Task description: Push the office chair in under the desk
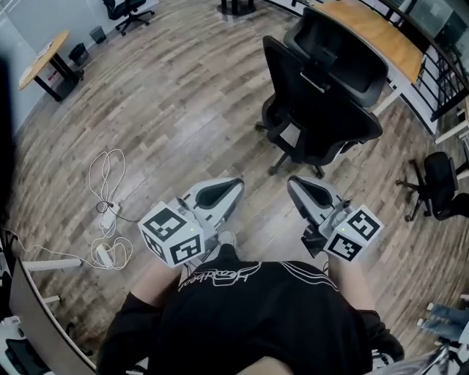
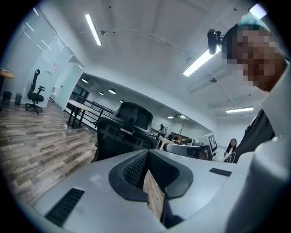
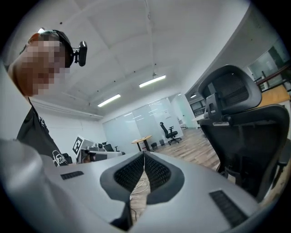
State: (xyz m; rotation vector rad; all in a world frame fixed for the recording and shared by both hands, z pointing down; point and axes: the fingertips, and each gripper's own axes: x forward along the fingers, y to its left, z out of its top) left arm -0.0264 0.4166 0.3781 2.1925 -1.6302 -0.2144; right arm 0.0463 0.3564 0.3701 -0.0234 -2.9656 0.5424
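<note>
A black mesh office chair (image 1: 322, 95) stands on the wood floor with its back towards me, and its seat faces the wooden-topped desk (image 1: 381, 33) at the upper right. Both grippers are held low in front of my body, a short way from the chair and touching nothing. My left gripper (image 1: 238, 183) is shut and empty. My right gripper (image 1: 293, 182) is likewise shut and empty. The left gripper view shows the chair (image 2: 125, 127) beyond the closed left gripper (image 2: 146, 152). In the right gripper view the chair (image 3: 245, 136) rises at the right of the closed right gripper (image 3: 144, 154).
White cables and a power strip (image 1: 108, 209) lie on the floor to my left. A second black chair (image 1: 438, 183) stands at the right, near a black railing (image 1: 440, 66). A wooden table (image 1: 44, 58) and another chair (image 1: 128, 11) are far off at the upper left.
</note>
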